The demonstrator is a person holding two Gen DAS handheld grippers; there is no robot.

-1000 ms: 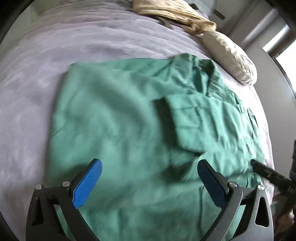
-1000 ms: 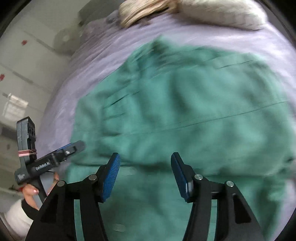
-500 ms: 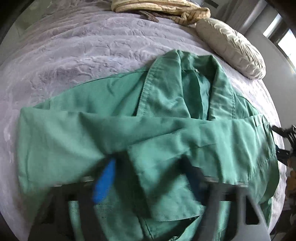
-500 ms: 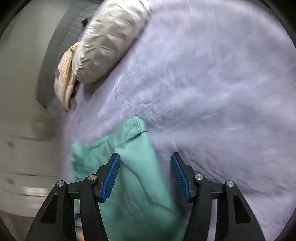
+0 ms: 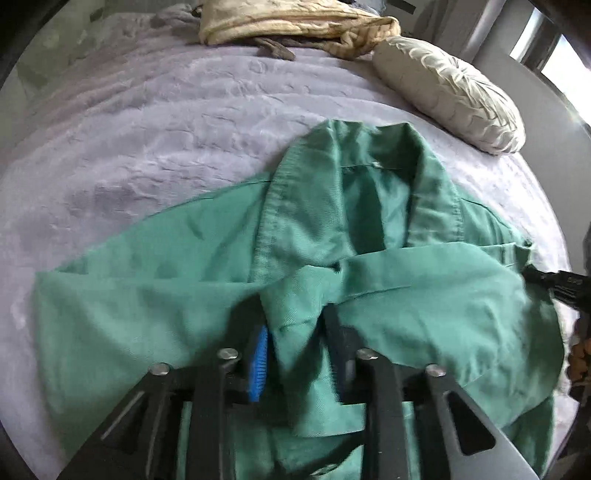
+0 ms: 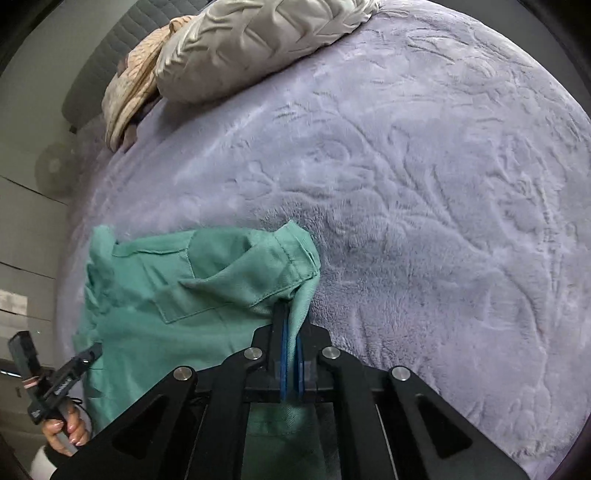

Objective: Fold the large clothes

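Observation:
A green collared shirt (image 5: 177,295) lies spread on a lavender bedspread (image 5: 147,129), with its collar (image 5: 332,184) toward the pillows. In the left wrist view my left gripper (image 5: 293,314) is shut on a bunched fold of the shirt just below the collar. In the right wrist view my right gripper (image 6: 291,321) is shut on the hemmed edge of the shirt (image 6: 192,288), which rises in a small peak above the pads. That edge lies beside bare bedspread (image 6: 443,184). A hand (image 6: 62,432) holding the left tool shows at the lower left.
A cream tufted pillow (image 5: 450,92) and a beige crumpled blanket (image 5: 295,18) lie at the head of the bed. Both also show in the right wrist view, the pillow (image 6: 251,40) and the blanket (image 6: 129,88). A bright window is at the upper right.
My left jaws went from wide open to shut on a shirt fold near the collar. My right gripper swung to the shirt's side edge and shut on it.

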